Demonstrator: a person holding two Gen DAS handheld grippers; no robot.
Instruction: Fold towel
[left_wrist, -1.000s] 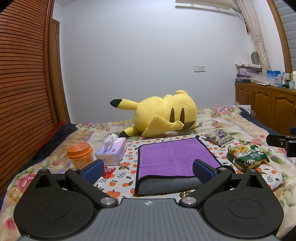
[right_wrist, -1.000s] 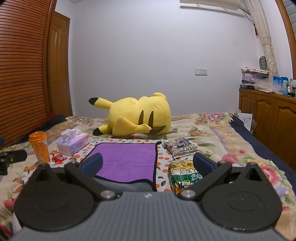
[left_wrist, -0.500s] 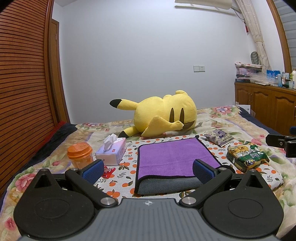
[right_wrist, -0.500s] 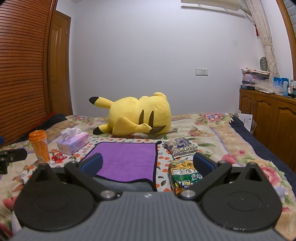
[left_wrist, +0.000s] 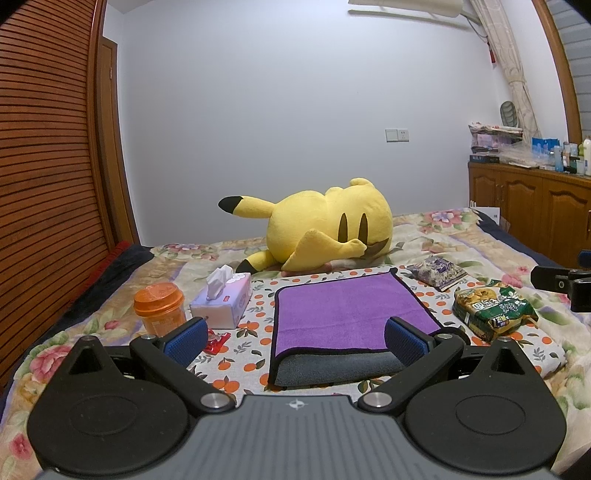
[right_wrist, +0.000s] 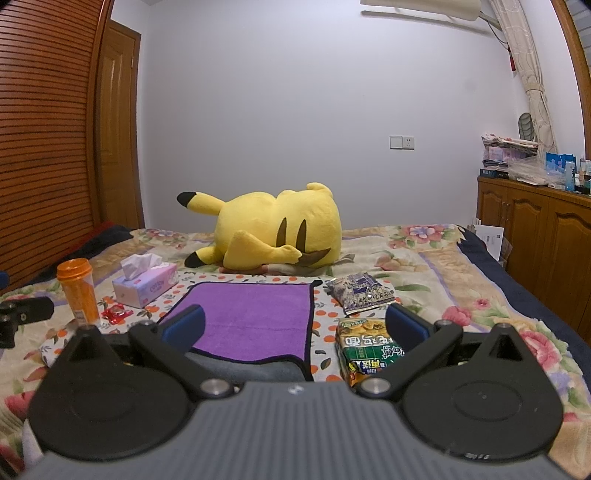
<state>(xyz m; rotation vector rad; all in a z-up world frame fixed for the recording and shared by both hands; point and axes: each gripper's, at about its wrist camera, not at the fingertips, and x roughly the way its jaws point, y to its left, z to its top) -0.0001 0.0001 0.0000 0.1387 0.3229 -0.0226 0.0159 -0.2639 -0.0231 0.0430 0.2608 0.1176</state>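
Observation:
A purple towel (left_wrist: 347, 306) with a black edge and a grey underside lies folded on an orange-print cloth (left_wrist: 255, 325) on the bed; it also shows in the right wrist view (right_wrist: 255, 317). My left gripper (left_wrist: 295, 338) is open and empty, held just short of the towel's near grey fold. My right gripper (right_wrist: 295, 326) is open and empty, to the right of the left one, near the towel's right edge. The right gripper's side shows at the right edge of the left wrist view (left_wrist: 565, 284).
A yellow plush (left_wrist: 325, 229) lies behind the towel. A tissue box (left_wrist: 223, 302), an orange-lidded cup (left_wrist: 160, 308) and a red wrapper (left_wrist: 218, 339) sit left. A green snack bag (left_wrist: 491, 308) and a purple packet (left_wrist: 437, 271) sit right. Wooden cabinets (right_wrist: 535, 229) stand far right.

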